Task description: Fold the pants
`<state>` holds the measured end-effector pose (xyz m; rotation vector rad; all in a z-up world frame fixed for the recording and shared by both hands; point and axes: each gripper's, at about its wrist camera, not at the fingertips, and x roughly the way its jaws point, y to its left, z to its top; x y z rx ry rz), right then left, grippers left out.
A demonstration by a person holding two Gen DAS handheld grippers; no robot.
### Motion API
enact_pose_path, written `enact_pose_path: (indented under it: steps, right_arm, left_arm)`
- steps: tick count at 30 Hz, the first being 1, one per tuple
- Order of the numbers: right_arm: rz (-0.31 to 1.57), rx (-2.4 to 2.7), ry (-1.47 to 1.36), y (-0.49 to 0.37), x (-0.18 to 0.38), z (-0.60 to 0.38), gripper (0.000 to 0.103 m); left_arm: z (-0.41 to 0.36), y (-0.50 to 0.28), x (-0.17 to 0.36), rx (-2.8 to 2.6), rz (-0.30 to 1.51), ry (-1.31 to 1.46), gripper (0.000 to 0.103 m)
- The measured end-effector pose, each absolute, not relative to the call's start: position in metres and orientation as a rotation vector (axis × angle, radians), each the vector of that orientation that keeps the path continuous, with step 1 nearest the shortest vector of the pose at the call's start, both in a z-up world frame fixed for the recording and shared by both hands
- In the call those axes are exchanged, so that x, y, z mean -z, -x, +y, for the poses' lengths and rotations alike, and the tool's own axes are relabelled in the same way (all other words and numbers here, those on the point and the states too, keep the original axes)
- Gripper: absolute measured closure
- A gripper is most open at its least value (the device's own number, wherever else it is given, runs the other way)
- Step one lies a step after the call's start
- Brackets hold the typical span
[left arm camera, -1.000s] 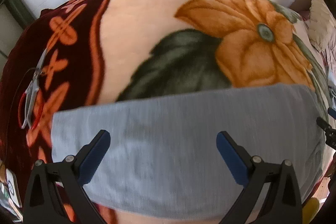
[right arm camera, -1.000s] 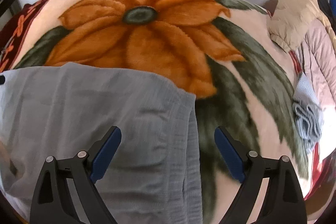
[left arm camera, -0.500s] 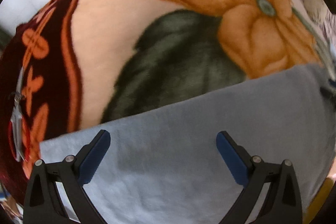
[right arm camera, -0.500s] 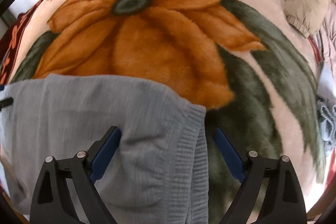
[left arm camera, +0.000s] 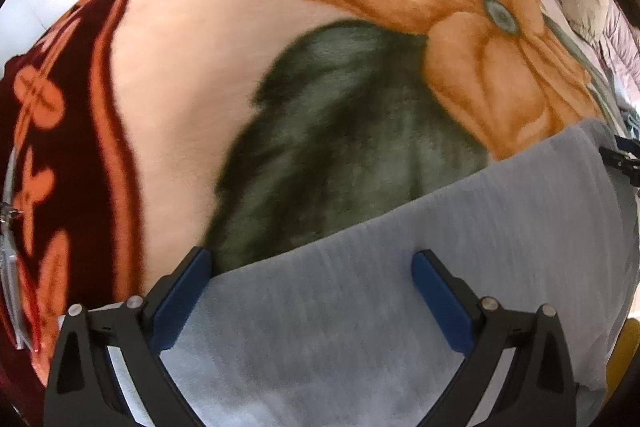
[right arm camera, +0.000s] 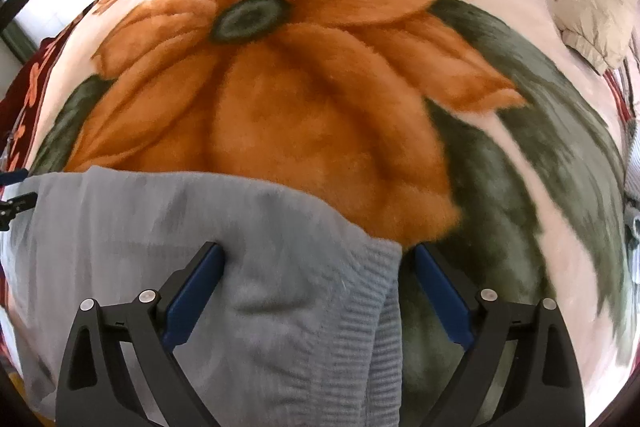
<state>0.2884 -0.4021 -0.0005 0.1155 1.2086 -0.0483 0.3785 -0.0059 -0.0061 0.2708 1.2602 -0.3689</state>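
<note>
The grey pants [left arm camera: 420, 307] lie flat across the near edge of a flower-patterned blanket [left arm camera: 200, 87], which covers what looks like a bed. They are a long band of knit cloth running from side to side. The ribbed waistband [right arm camera: 384, 327] sits at the right end, over a green leaf in the print.

The left gripper [left arm camera: 312, 291] hangs over the left end of the band with its jaws wide apart. One blue pad is just past the cloth's far edge and the other is over the cloth — nothing is pinched. The right gripper [right arm camera: 316, 279] stands the same way, jaws spread, straddling the waistband corner without clamping it.

The pants appear to be already doubled leg on leg, so the step in hand is probably lining up both tools for a grasp at the two ends. The next fold is not yet begun.

The next move calls for each gripper to come down until a pad slips under the cloth edge, then shut on every layer together. The knit is soft and will sag, and the plush blanket may catch — so both ends should rise evenly to keep the fold straight.

Scissors [left arm camera: 10, 267] lie at the blanket's left edge, well apart from the pants.
</note>
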Motion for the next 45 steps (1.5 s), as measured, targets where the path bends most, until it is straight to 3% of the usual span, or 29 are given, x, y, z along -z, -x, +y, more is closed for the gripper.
enact_pose_path:
  steps: [3, 6, 8, 10, 13, 14, 18, 32, 45]
  right_arm:
    - [1.213, 0.034, -0.099, -0.295, 0.002, -0.399, 0.007]
    - [1.215, 0.025, -0.091, -0.295, 0.000, -0.394, 0.017]
    - [1.213, 0.015, -0.095, -0.293, -0.003, -0.392, 0.024]
    - [1.217, 0.004, -0.086, -0.291, -0.005, -0.388, 0.030]
    - [1.208, -0.030, -0.062, -0.289, -0.010, -0.382, 0.055]
    - [1.201, -0.040, -0.054, -0.287, -0.013, -0.381, 0.071]
    - [1.147, -0.061, -0.015, -0.276, -0.028, -0.376, 0.076]
    - [0.847, -0.167, -0.188, -0.210, -0.119, -0.397, 0.076]
    - [0.813, -0.180, -0.103, -0.153, -0.156, -0.393, 0.076]
  left_arm:
    - [-0.004, -0.377, 0.007, 0.385, 1.260, -0.233, 0.007]
    - [-0.007, -0.371, 0.002, 0.440, 1.256, -0.218, 0.028]
    - [-0.014, -0.364, -0.003, 0.467, 1.259, -0.222, 0.052]
    - [-0.018, -0.360, -0.008, 0.491, 1.258, -0.235, 0.069]
    - [-0.026, -0.353, -0.011, 0.509, 1.252, -0.258, 0.092]
    - [-0.027, -0.355, -0.012, 0.511, 1.250, -0.265, 0.095]
    - [-0.030, -0.344, -0.025, 0.510, 1.220, -0.272, 0.097]
    - [-0.014, -0.286, -0.136, 0.506, 1.013, -0.108, 0.097]
    - [-0.015, -0.216, -0.216, 0.502, 0.855, -0.139, 0.097]
